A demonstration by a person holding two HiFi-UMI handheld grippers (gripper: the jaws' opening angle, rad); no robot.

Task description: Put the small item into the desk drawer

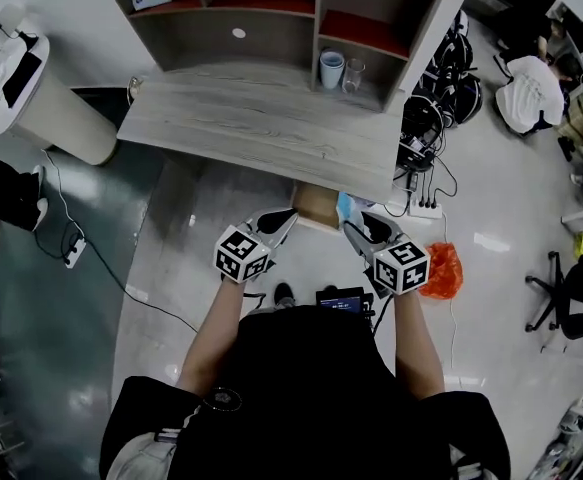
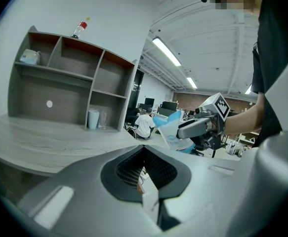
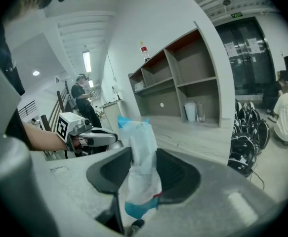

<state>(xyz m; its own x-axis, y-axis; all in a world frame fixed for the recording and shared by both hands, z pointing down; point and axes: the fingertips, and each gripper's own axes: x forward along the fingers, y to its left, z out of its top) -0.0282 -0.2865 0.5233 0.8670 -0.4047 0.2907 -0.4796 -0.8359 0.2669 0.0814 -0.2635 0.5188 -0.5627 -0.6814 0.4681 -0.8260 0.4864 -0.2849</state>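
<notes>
Right hand-held gripper point(image 3: 143, 168) clamped on blue-white packet point(image 3: 140, 137), just before desk point(image 1: 251, 118)

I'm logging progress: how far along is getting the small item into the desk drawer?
Done: the packet is picked up, clamped in the right gripper, and the drawer looks pulled out from under the desk. In hand: the packet is held by the drawer's right edge, with the shut left gripper near its front. Left: lower the packet in and release.
</notes>
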